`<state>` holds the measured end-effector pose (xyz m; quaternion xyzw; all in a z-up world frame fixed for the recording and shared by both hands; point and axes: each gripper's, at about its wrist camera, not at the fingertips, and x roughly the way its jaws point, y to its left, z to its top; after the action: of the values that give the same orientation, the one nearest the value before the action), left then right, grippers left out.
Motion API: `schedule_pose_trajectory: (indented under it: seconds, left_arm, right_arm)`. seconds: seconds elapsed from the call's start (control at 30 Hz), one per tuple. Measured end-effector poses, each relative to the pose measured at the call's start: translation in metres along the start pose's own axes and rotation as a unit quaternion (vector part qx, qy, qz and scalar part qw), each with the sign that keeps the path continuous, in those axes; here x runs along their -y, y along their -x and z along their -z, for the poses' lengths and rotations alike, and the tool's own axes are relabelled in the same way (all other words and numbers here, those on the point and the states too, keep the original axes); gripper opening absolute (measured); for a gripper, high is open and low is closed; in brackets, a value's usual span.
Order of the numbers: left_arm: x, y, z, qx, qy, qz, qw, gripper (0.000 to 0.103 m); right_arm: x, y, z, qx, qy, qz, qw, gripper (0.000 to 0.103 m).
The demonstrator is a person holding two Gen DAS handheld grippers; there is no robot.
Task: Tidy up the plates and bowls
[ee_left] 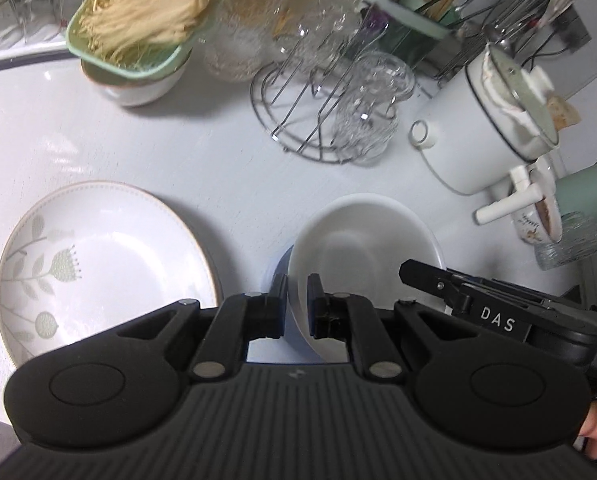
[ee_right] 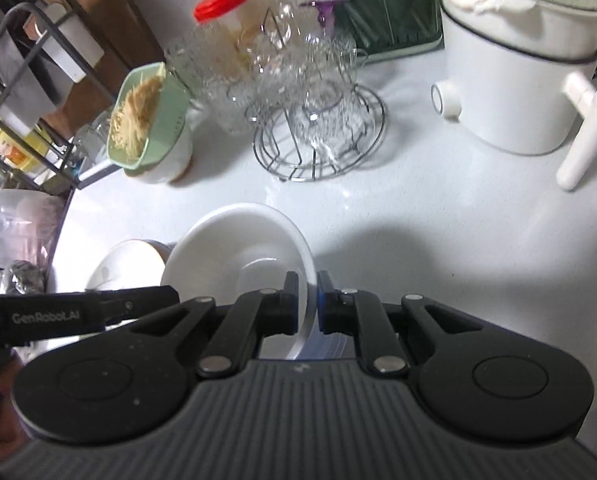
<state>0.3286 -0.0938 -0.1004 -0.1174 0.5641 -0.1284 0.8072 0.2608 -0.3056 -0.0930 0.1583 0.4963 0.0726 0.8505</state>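
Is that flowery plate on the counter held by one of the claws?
No. The floral plate lies flat on the counter, apart from the left claw, which grips the white bowl.

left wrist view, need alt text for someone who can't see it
The left gripper is shut on the rim of a white bowl above a white counter. A leaf-patterned plate lies left; a glass rack stands behind.

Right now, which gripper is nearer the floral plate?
Left. The left gripper, clamped on the white bowl, sits beside the floral plate; the right gripper grips the bowl's far rim.
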Motion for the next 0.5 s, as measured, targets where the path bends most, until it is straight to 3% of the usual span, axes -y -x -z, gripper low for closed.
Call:
schedule_pose_trajectory:
  seconds: [0.2,0.3,0.37,0.5]
  left_arm:
    - [-0.007,-0.007,0.004,-0.016,0.004,-0.012,0.9998,0.014]
    - [-0.016,-0.006,0.004,-0.019,0.022,-0.011,0.9995,0.023]
    - [-0.022,-0.007,0.004,-0.019,0.031,-0.013,0.9992,0.028]
    - [-0.031,-0.004,0.008,-0.025,0.046,-0.008,0.9986,0.032]
  right_arm:
    - [0.002,-0.008,0.003,-0.009,-0.011,0.006,1.000,0.013]
    - [0.005,-0.008,0.002,-0.001,-0.011,0.011,1.000,0.027]
    - [0.007,-0.009,0.002,0.006,-0.008,0.016,1.000,0.046]
    - [0.011,-0.018,0.004,0.004,-0.003,0.023,1.000,0.045]
